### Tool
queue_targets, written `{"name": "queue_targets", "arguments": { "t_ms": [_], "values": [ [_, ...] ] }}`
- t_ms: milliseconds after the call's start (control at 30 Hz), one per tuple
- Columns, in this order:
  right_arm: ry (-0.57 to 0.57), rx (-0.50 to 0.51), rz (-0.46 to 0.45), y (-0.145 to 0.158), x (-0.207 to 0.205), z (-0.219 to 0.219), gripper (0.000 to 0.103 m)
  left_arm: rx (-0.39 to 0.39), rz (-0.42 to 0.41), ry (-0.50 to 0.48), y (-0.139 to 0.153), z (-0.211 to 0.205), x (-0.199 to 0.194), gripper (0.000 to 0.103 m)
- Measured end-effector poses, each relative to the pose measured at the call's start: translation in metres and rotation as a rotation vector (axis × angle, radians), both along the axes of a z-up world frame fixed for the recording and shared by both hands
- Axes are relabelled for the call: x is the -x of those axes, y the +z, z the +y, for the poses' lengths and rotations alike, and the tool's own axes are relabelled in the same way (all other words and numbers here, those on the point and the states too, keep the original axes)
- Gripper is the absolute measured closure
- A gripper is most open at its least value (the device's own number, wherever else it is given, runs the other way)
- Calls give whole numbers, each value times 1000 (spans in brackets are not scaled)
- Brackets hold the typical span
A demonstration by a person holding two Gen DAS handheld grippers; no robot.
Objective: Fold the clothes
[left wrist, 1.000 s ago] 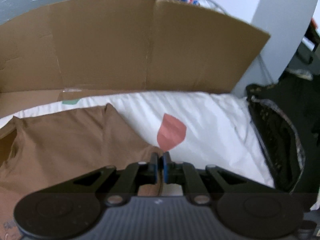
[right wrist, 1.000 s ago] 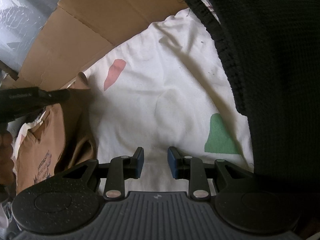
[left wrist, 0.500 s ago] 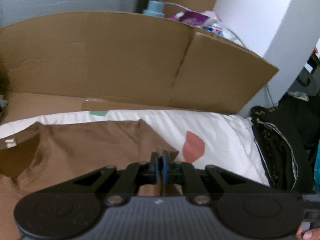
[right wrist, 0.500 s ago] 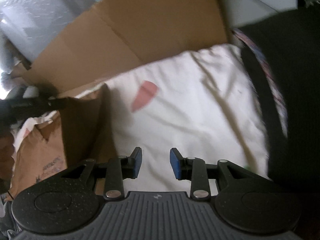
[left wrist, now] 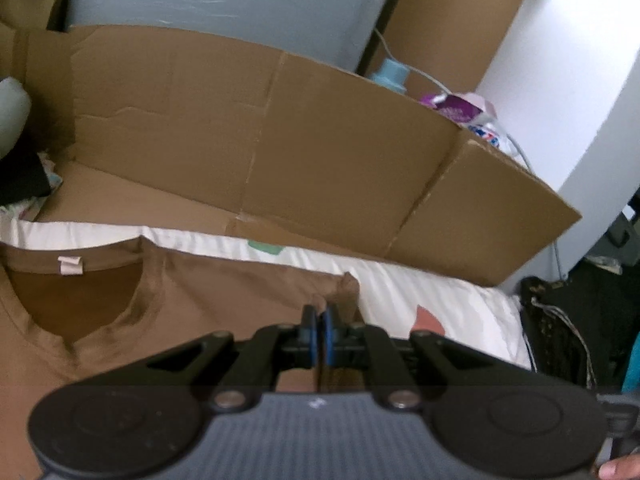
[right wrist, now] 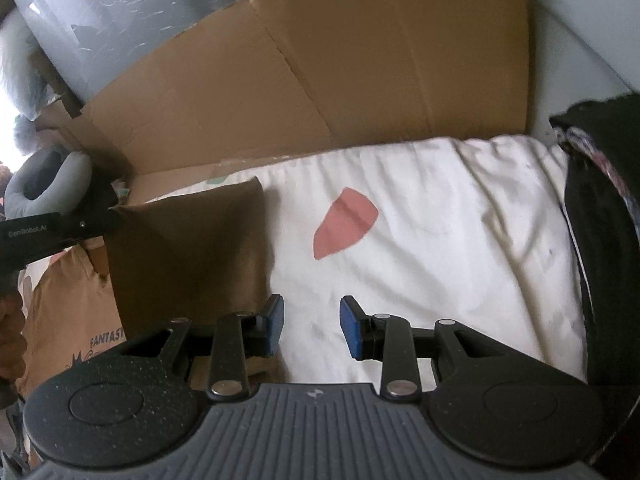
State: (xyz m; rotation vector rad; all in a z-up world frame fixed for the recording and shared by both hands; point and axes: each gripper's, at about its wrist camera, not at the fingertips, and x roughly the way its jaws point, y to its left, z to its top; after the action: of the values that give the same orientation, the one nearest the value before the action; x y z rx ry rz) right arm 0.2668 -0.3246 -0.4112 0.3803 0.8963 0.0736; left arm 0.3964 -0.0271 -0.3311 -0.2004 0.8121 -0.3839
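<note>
1. My left gripper [left wrist: 319,334] is clamped on a fold of the brown T-shirt [left wrist: 224,292].
2. The T-shirt lies on the white sheet [right wrist: 440,240], left of its pink patch [right wrist: 346,222].
3. My right gripper [right wrist: 312,330] is partly open and empty, above that sheet.

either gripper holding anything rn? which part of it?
The left gripper is shut on the brown T-shirt, pinching its sleeve-side edge and lifting it. The right gripper is open with nothing between its fingers, over the white sheet.
</note>
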Motion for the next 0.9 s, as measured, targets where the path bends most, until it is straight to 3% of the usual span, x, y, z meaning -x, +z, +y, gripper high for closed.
{"name": "queue_targets", "arguments": {
  "t_ms": [500,900],
  "values": [
    [32,30,-12,-5,-32,18,65,95,56,113,-35,39,-5,99],
    [53,26,7,-21,-41,38,65,111,85,133,-57,57,-5,98]
  ]
}}
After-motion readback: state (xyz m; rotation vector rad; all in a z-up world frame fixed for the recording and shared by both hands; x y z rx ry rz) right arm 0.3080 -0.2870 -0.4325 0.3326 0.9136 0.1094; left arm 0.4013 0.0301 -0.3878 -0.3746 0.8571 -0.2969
